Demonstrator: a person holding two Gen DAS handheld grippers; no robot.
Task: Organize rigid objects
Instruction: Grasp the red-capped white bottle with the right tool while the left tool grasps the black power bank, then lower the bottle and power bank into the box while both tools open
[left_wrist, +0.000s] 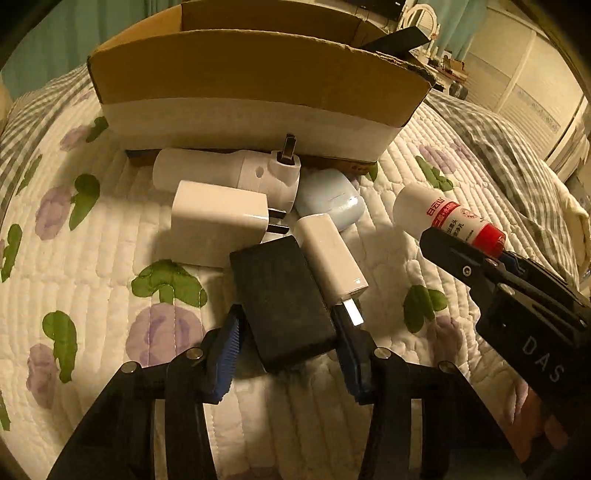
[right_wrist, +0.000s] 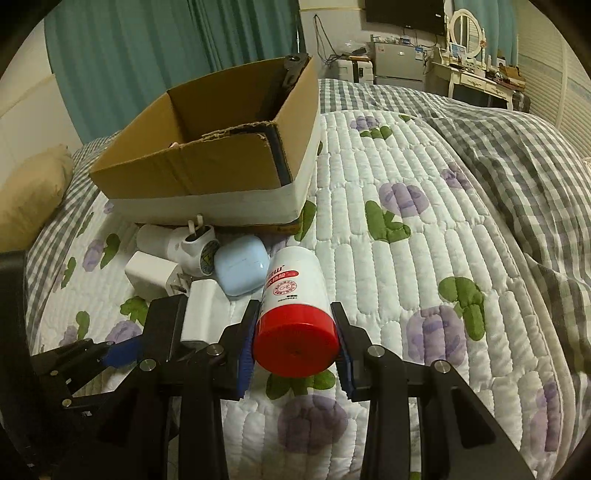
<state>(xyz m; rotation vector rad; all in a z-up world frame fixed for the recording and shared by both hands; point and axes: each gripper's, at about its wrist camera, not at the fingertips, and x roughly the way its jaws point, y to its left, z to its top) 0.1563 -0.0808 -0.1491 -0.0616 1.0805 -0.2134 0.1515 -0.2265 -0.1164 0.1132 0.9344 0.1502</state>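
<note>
My left gripper (left_wrist: 288, 347) is shut on a black block charger (left_wrist: 282, 299) that rests on the quilt. Beside it lie a slim white USB charger (left_wrist: 332, 258), a square white plug adapter (left_wrist: 218, 221), a white cylindrical plug device (left_wrist: 229, 171) and a pale blue earbud case (left_wrist: 330, 201). My right gripper (right_wrist: 295, 343) is shut on a white bottle with a red cap (right_wrist: 295, 306), which also shows in the left wrist view (left_wrist: 448, 218). An open cardboard box (right_wrist: 207, 162) stands behind the pile.
The quilted floral bedspread (right_wrist: 424, 258) covers the bed. A grey checked blanket (right_wrist: 517, 155) is bunched at the right. A beige pillow (right_wrist: 33, 192) lies at the left. Furniture and a mirror (right_wrist: 465, 22) stand far back.
</note>
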